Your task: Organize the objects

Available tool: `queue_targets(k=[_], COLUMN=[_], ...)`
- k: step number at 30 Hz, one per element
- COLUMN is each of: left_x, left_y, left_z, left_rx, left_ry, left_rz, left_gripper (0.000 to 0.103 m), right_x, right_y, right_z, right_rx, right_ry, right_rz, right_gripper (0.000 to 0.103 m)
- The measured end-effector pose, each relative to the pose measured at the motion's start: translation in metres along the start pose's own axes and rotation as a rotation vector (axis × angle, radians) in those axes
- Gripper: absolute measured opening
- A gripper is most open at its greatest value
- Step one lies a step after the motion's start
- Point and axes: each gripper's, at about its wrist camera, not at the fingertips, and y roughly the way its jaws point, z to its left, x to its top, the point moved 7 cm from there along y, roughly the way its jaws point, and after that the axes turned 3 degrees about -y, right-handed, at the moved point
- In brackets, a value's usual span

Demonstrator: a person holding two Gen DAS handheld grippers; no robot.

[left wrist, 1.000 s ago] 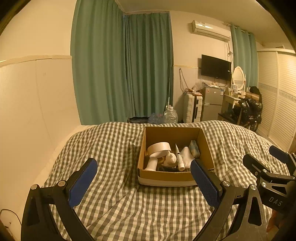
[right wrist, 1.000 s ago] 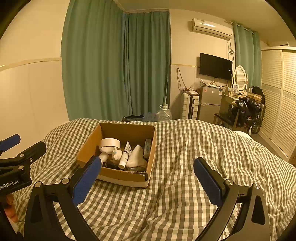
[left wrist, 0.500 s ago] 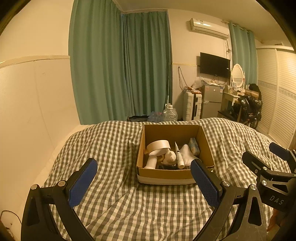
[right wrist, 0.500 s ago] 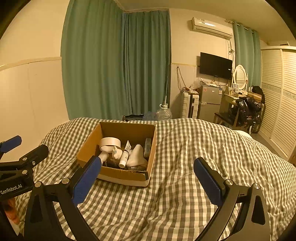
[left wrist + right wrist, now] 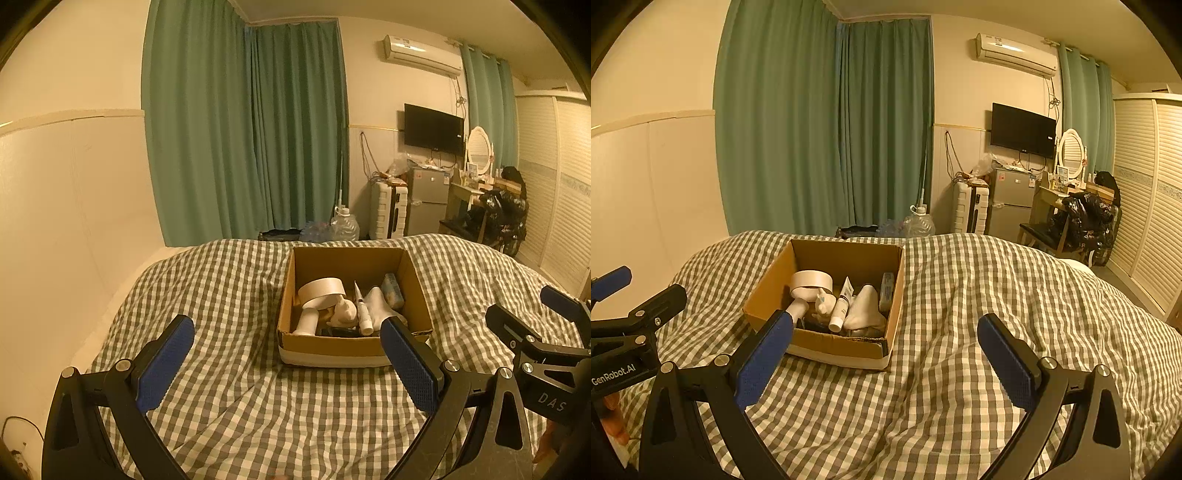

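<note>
An open cardboard box (image 5: 332, 349) (image 5: 764, 291) sits on the checked bedcover. Inside lie a roll of white tape (image 5: 320, 290) (image 5: 811, 281), a white tube (image 5: 363, 314) (image 5: 842, 304), a small white figure (image 5: 343, 312), a white cloth lump (image 5: 865, 308) and a blue packet (image 5: 392, 291). My left gripper (image 5: 288, 363) is open and empty, held above the cover just short of the box. My right gripper (image 5: 886, 354) is open and empty, to the right of the box's near corner. Each gripper shows at the other view's edge.
The checked bedcover (image 5: 979, 295) spreads wide around the box. A wall runs along the left side of the bed. Past the far end stand green curtains (image 5: 258, 129), a water jug (image 5: 345, 225), a small fridge (image 5: 424, 201) and a cluttered dressing table.
Both grippers stay open and have barely moved. The box sits very slightly lower and closer in the left wrist view.
</note>
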Motion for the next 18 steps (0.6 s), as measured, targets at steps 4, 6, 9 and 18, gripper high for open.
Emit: queue_targets(k=[4, 6, 9, 18], left_x=[-0.0001, -0.0003, -0.0005, -0.003], left_y=[-0.0001, -0.0002, -0.0007, 0.0023], left_z=[0.0, -0.0001, 0.0001, 0.0018], left_rx=[0.0, -0.001, -0.002, 0.002], left_ry=[0.001, 0.001, 0.003, 0.0], left_rz=[0.001, 0.003, 0.004, 0.016], left_gripper=[0.103, 0.103, 0.103, 0.103], right_x=[-0.0001, -0.0002, -0.0009, -0.0015], right_y=[0.0001, 0.0, -0.001, -0.0028], right_z=[0.0003, 0.0003, -0.0001, -0.0009], right_rx=[-0.001, -0.002, -0.002, 0.0], right_ry=[0.0, 0.0, -0.003, -0.008], right_rz=[0.0, 0.0, 0.0, 0.002], right_gripper=[0.1, 0.1, 0.1, 0.1])
